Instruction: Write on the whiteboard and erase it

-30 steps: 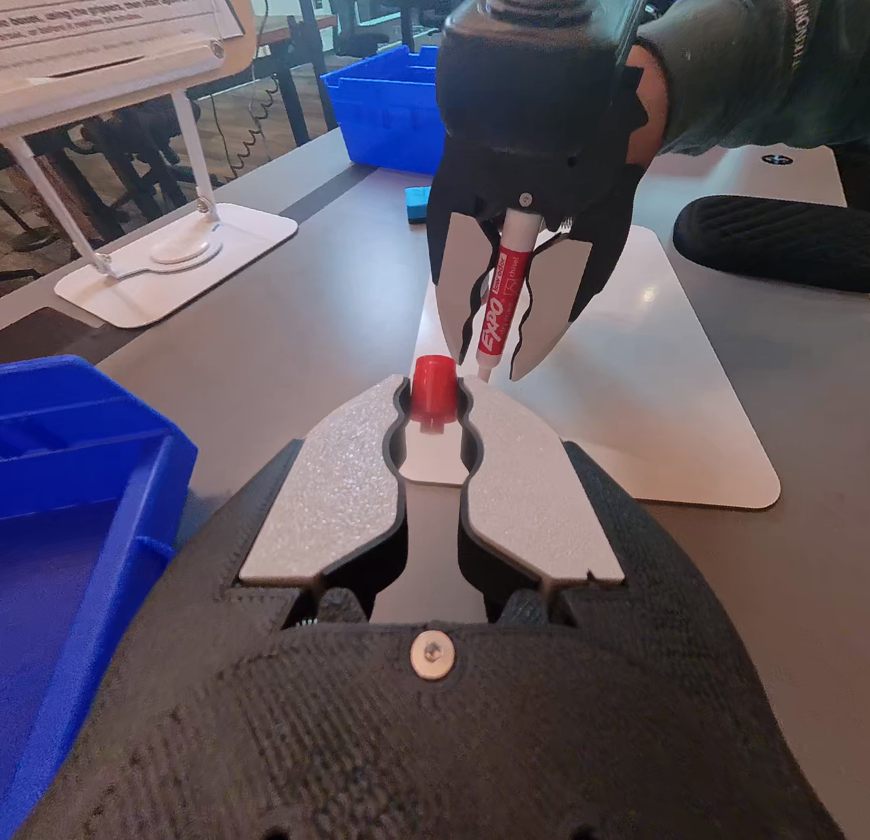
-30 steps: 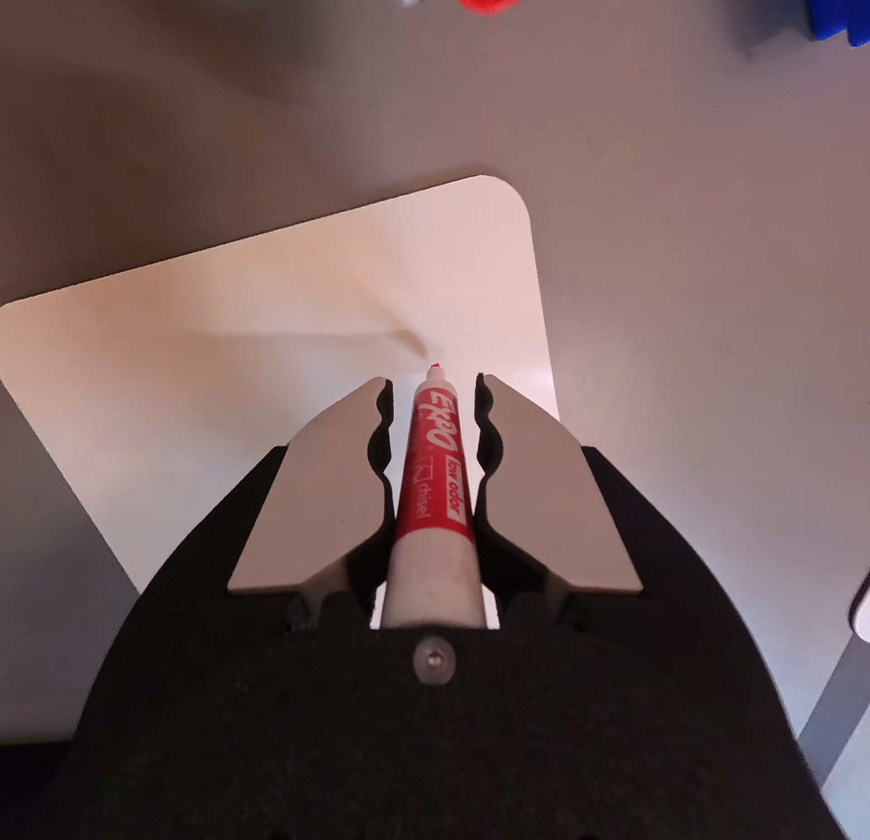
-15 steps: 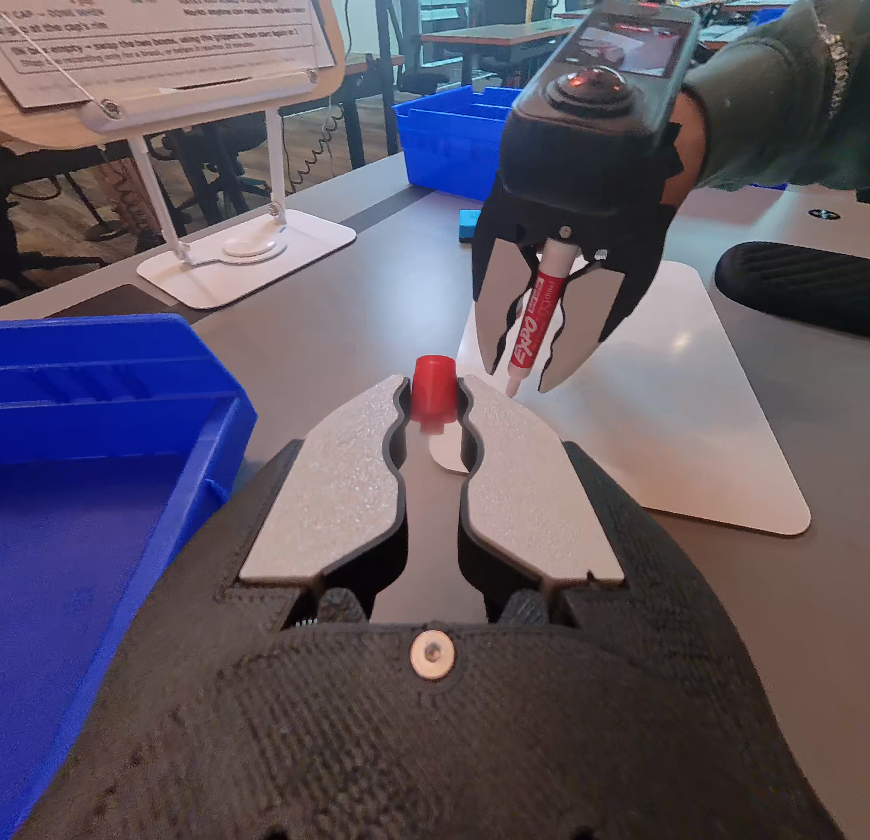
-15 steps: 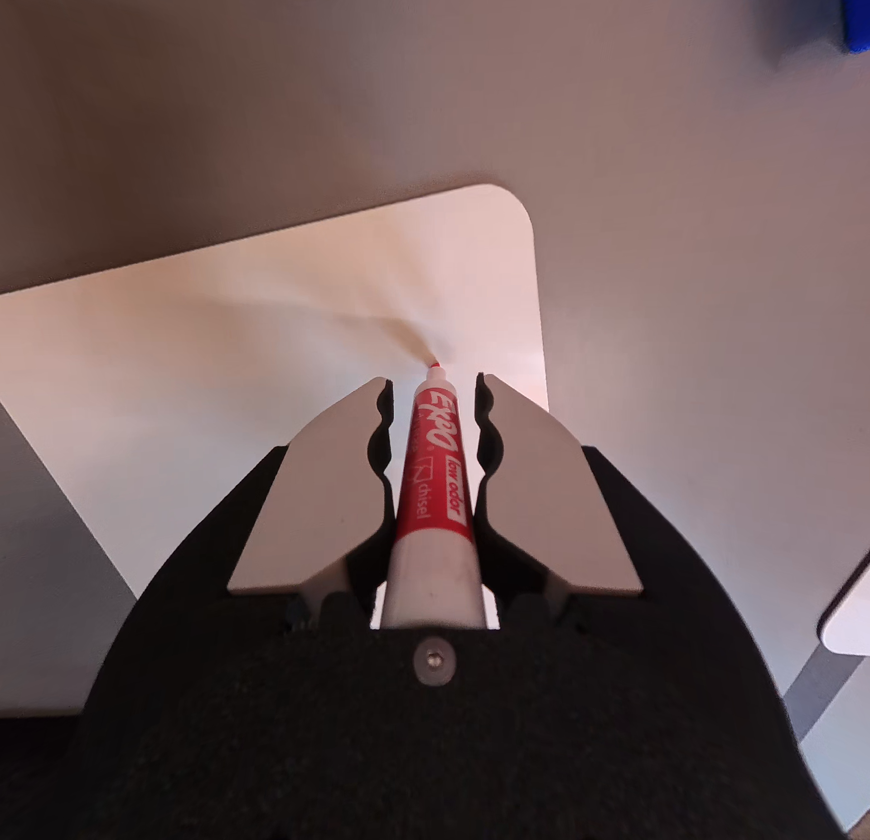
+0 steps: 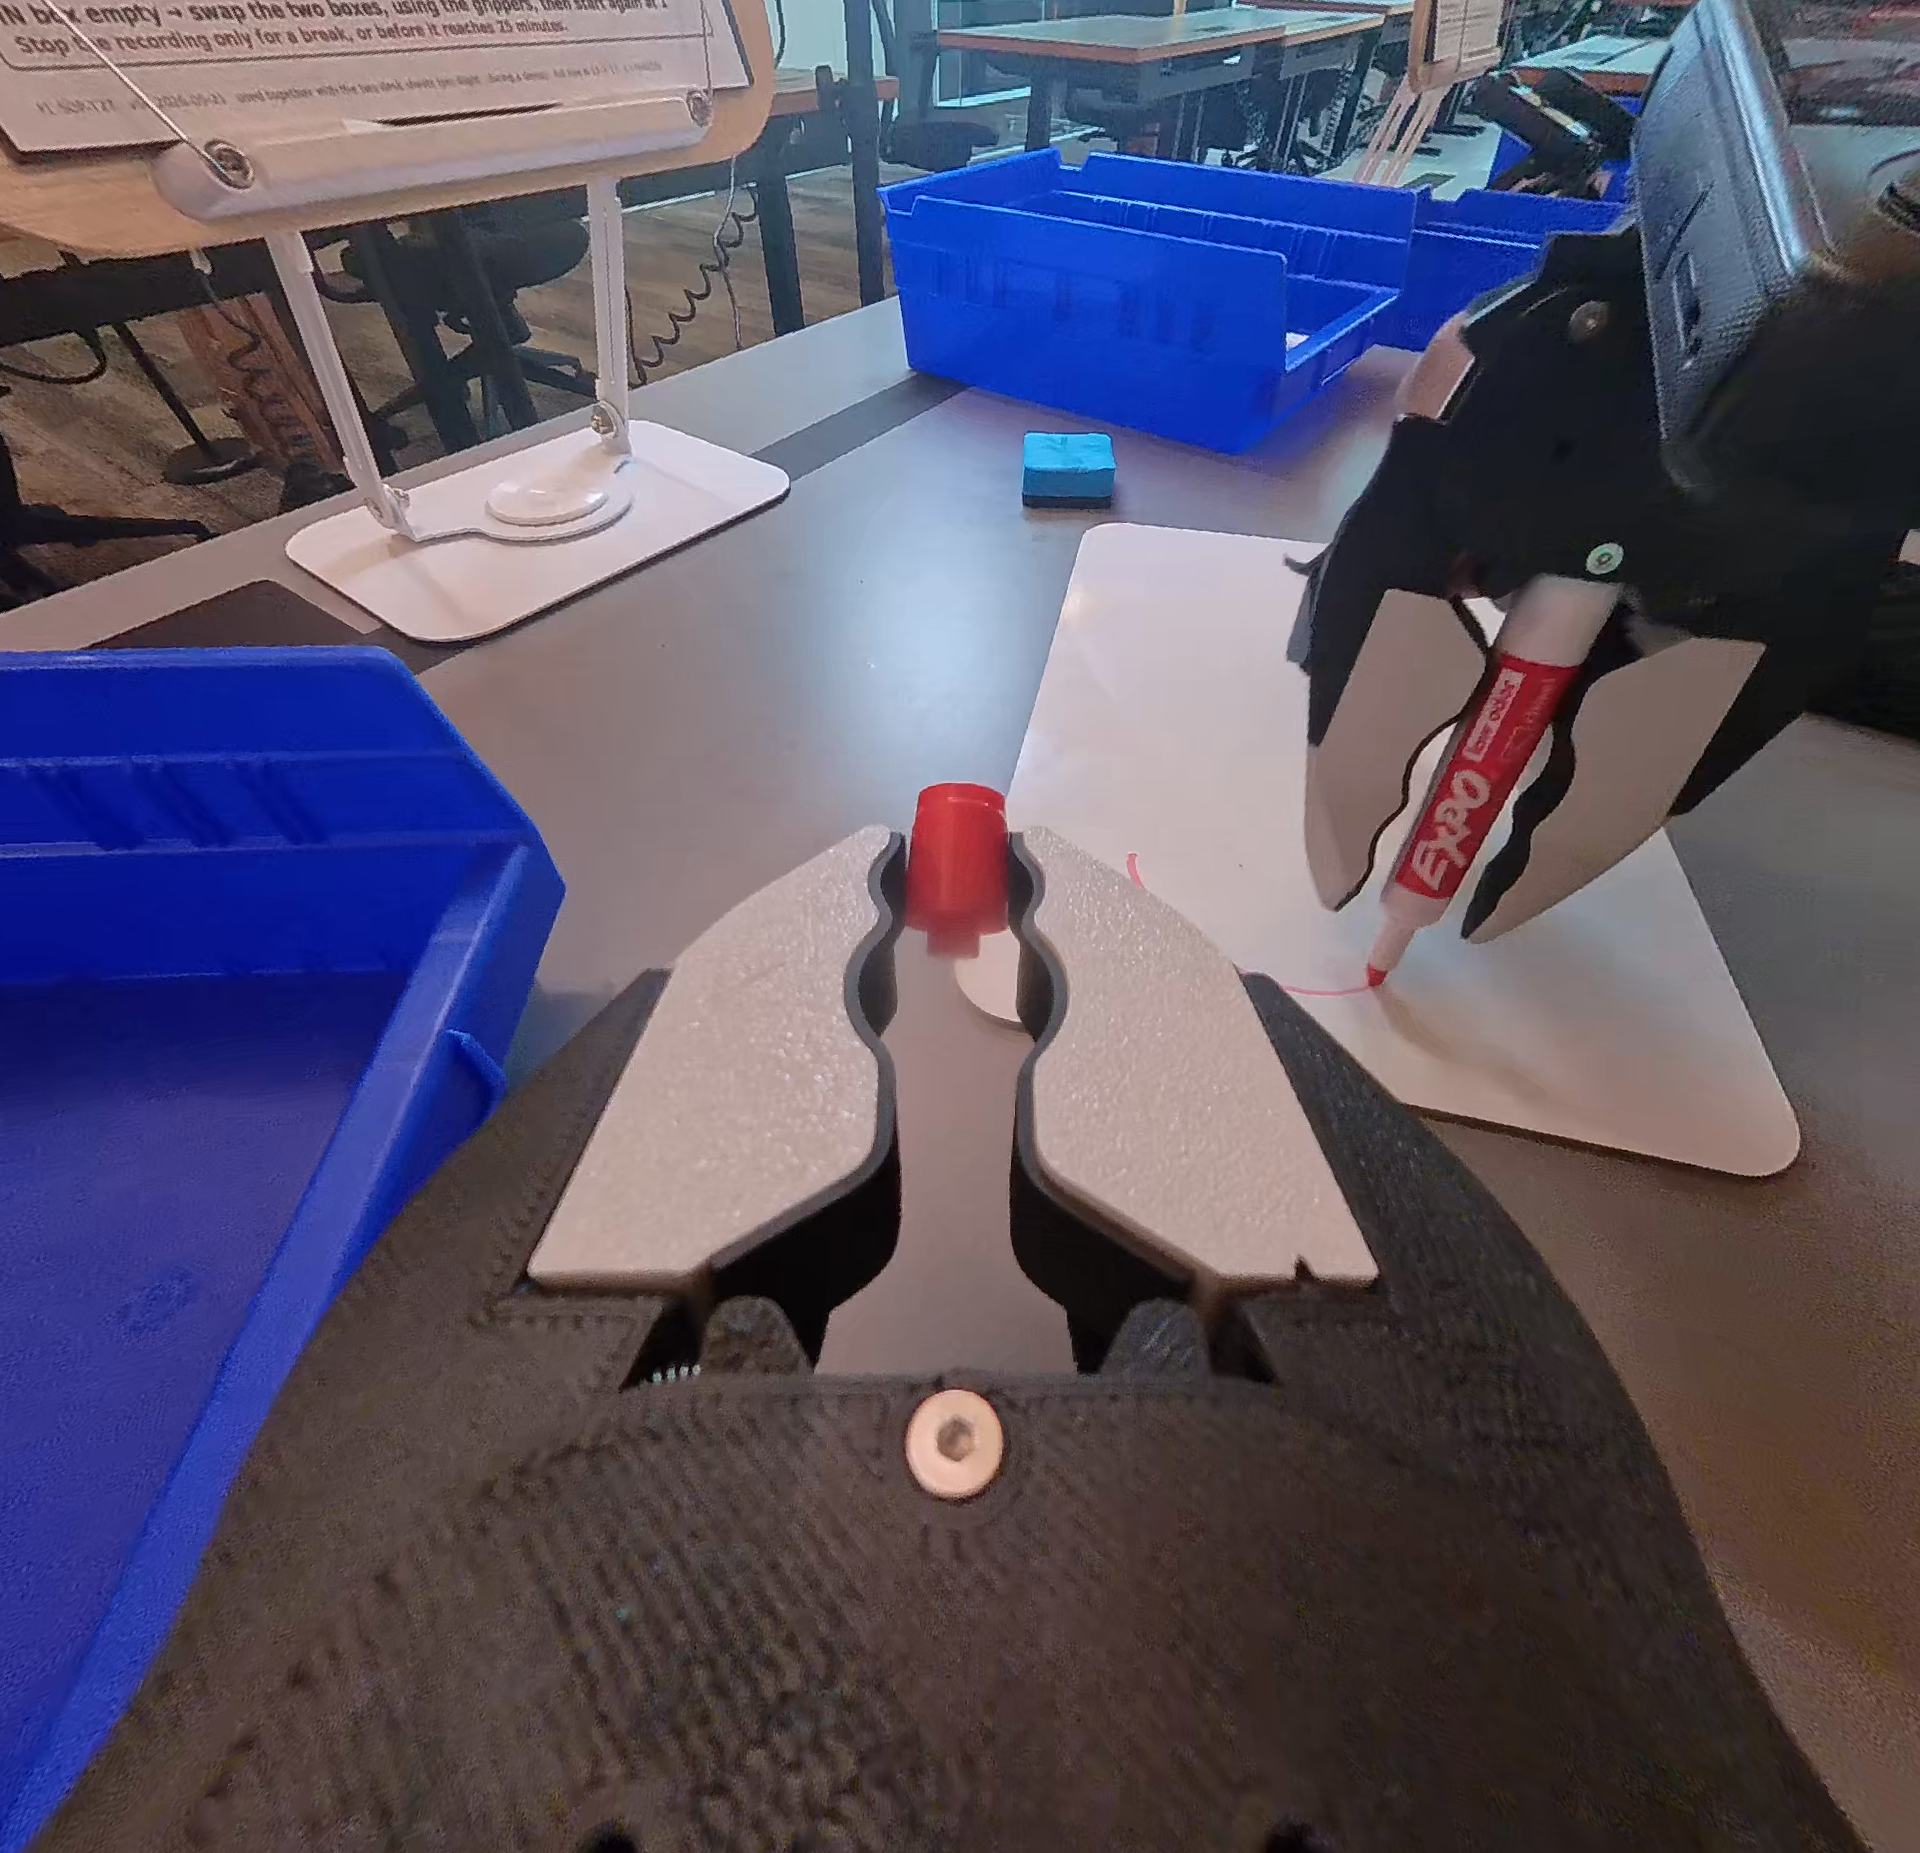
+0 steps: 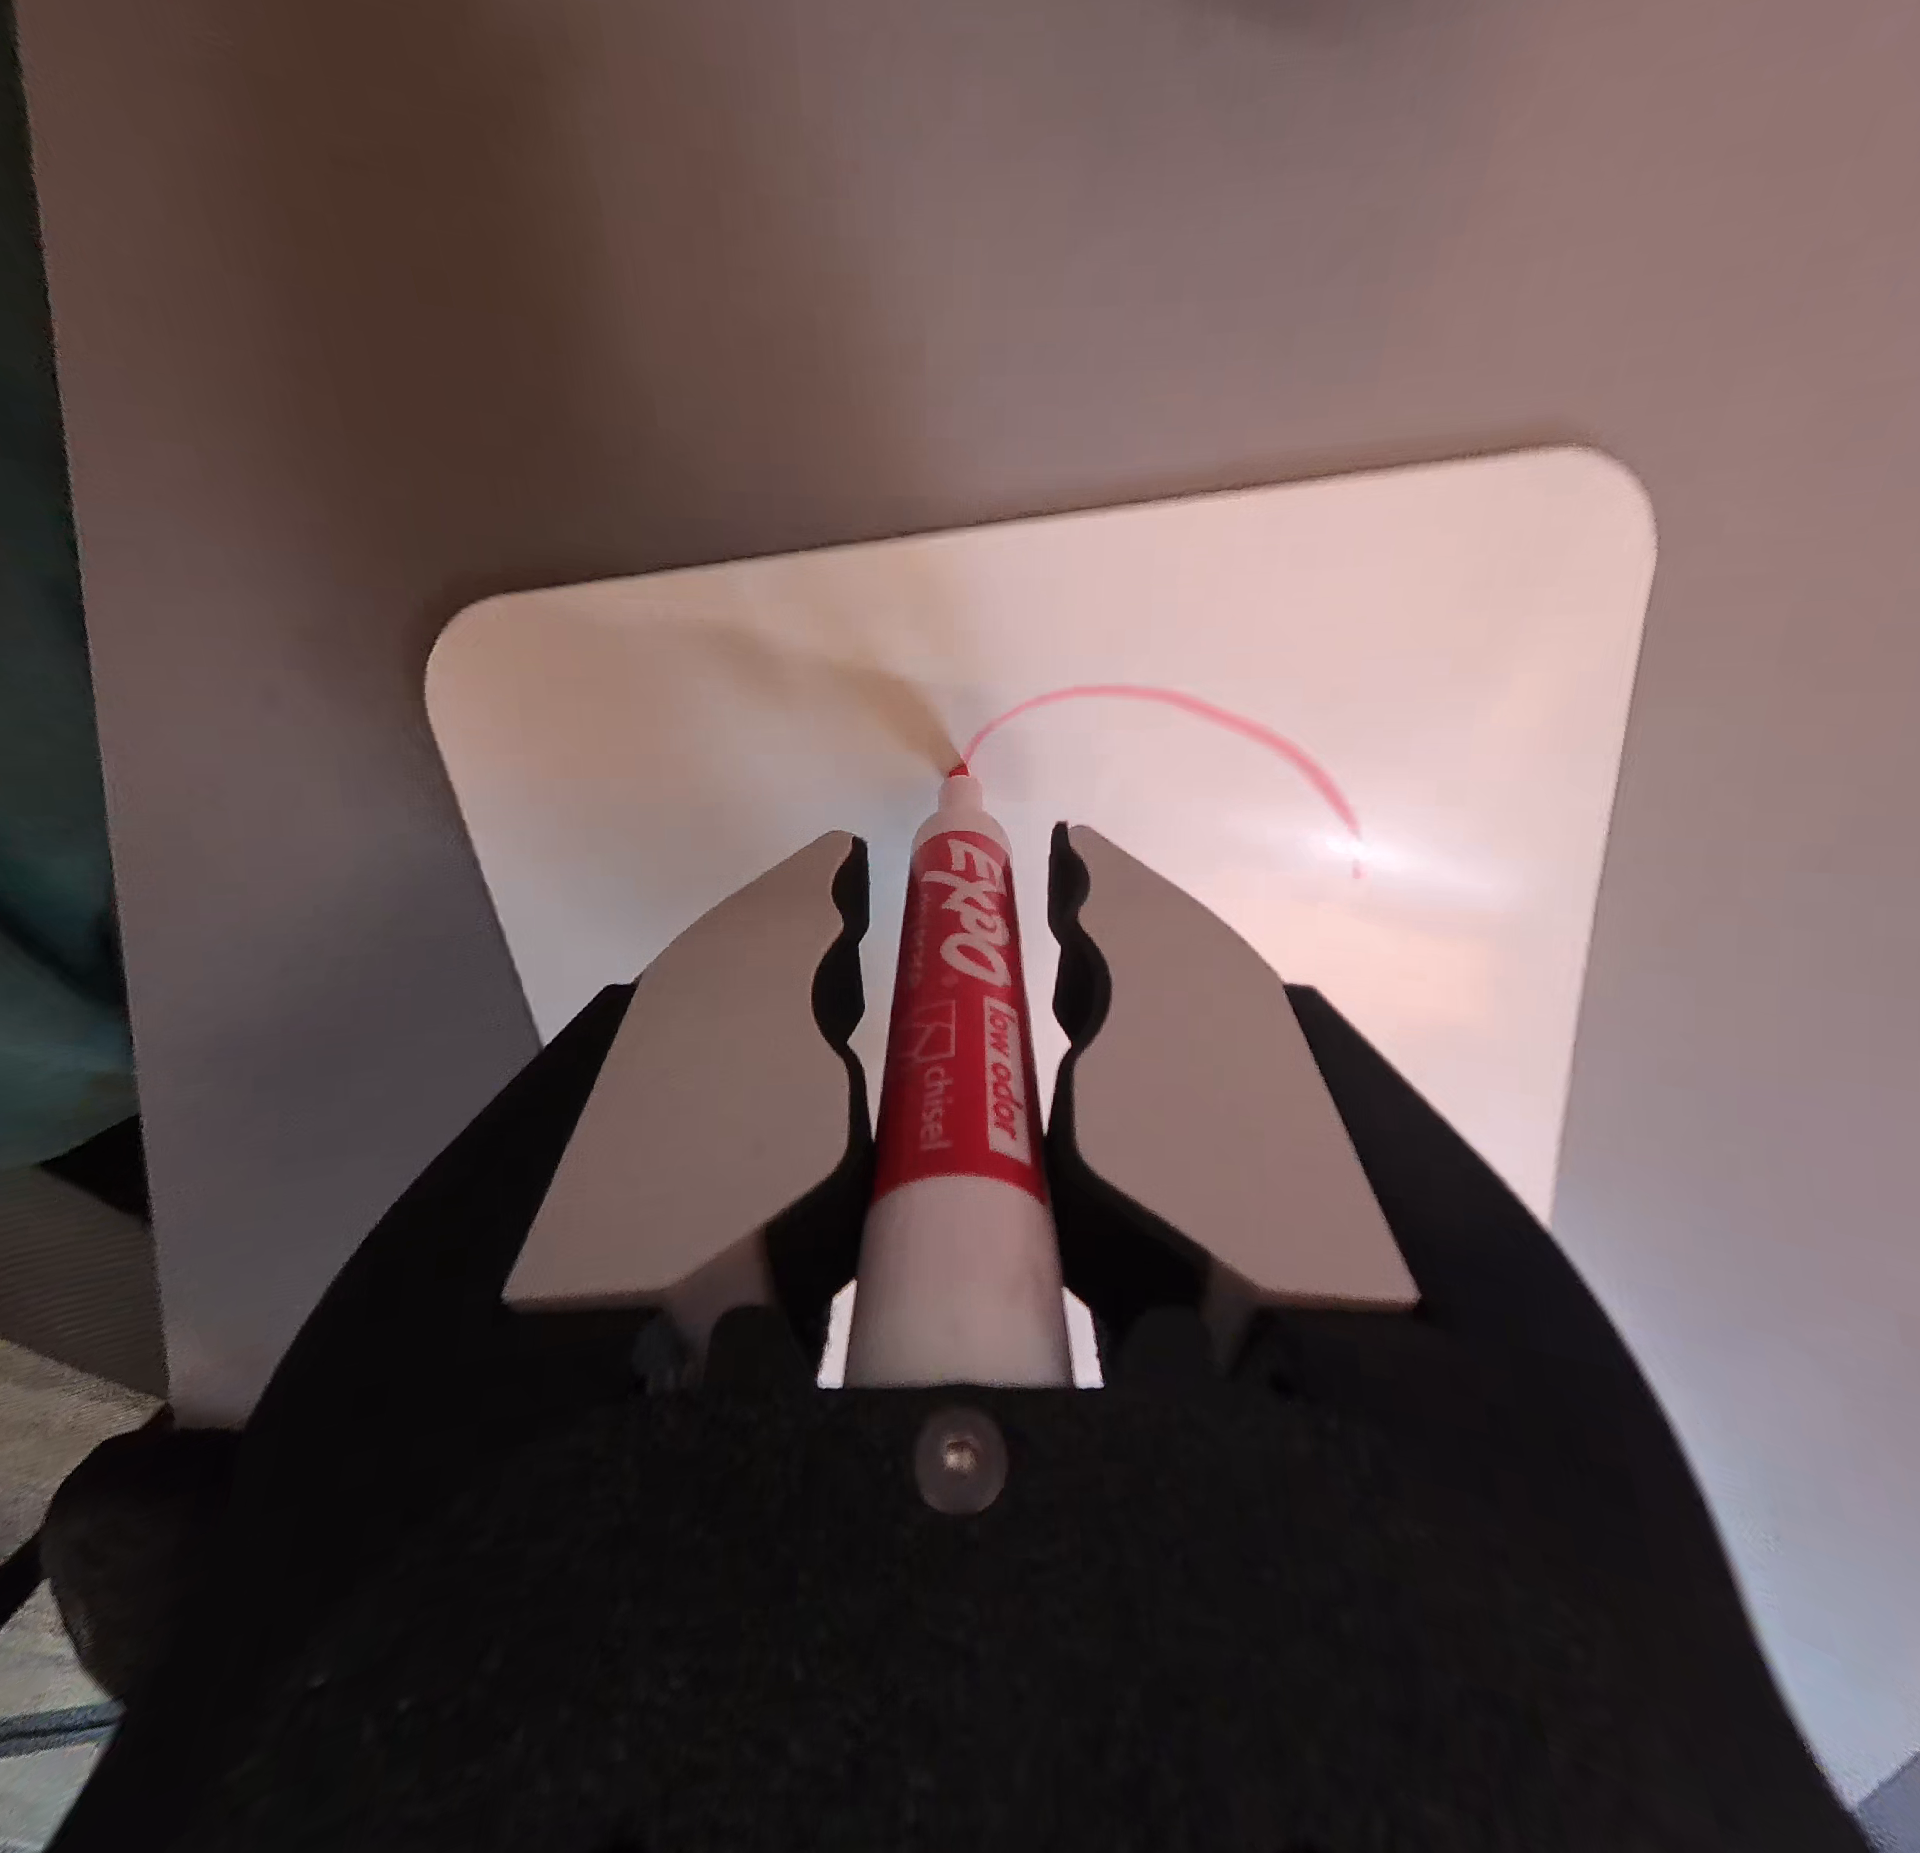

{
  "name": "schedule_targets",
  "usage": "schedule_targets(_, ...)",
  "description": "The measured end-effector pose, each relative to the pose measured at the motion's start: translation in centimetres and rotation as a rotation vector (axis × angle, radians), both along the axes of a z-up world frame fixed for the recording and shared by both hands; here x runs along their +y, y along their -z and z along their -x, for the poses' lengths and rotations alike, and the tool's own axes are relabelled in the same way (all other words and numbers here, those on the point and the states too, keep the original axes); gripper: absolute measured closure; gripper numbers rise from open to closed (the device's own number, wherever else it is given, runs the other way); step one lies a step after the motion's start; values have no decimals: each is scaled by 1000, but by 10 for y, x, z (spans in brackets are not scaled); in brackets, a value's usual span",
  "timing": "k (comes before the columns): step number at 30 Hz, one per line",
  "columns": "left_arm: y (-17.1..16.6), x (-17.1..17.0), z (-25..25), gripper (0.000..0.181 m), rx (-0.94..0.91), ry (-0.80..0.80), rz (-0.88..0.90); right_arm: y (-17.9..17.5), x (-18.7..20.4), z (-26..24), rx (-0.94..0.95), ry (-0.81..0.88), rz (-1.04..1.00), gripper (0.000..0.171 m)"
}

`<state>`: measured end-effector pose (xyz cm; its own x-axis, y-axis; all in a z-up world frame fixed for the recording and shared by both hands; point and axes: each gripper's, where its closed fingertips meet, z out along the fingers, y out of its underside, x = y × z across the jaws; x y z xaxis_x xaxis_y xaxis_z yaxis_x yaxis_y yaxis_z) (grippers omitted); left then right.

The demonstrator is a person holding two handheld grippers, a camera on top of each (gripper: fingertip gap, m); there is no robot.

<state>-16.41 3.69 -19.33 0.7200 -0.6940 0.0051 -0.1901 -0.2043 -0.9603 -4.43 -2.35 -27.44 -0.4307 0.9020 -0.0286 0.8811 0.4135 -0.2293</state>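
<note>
- Right gripper [image 6: 958,884]: one, clenched on the marker [image 6: 961,1034], which points down with its tip touching the whiteboard [image 6: 1455,660].
- Left gripper [image 5: 956,930]: one, closed on the red cap [image 5: 954,853], held just left of the whiteboard's near corner.
- Whiteboard: one, flat on the tabletop [image 5: 810,619], right of centre; one thin red curved line [image 6: 1164,707] on it, ending at the marker tip.
- Step in hand, as judged: writing. Advice: keep the tip in light, even contact, hold the marker steep, move slowly enough for an unbroken line, and stay clear of the board's edges.
- Eraser [image 5: 1068,467]: one, blue, on the tabletop just beyond the whiteboard's far edge, untouched; erasing not yet begun.
- Blue bins: two fully seen, one near left [image 5: 260,868], one far [image 5: 1132,276]; part of another blue one shows behind the far bin.
- Sign stand [image 5: 540,515]: one, white, far left.
</note>
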Motion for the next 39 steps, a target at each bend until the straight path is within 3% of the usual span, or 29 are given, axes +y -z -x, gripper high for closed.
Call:
schedule_targets(8,0,-3,-3,163,13,14,-2,0,46,-35,-43,128,-73,137)
schedule_targets(14,2,-4,-4,163,17,22,4,0,83,-12,-6,156,-105,137)
schedule_targets(20,5,-4,-5,163,20,28,17,-3,75,18,57,108,-73,137)
schedule_targets(25,6,-4,-7,163,22,39,21,-24,93,-13,109,222,-76,137)
schedule_targets(30,10,-9,-15,163,26,93,35,-15,96,-42,96,292,-58,137)
schedule_targets(39,21,-10,-17,163,33,111,91,-4,101,-38,106,303,-48,137)
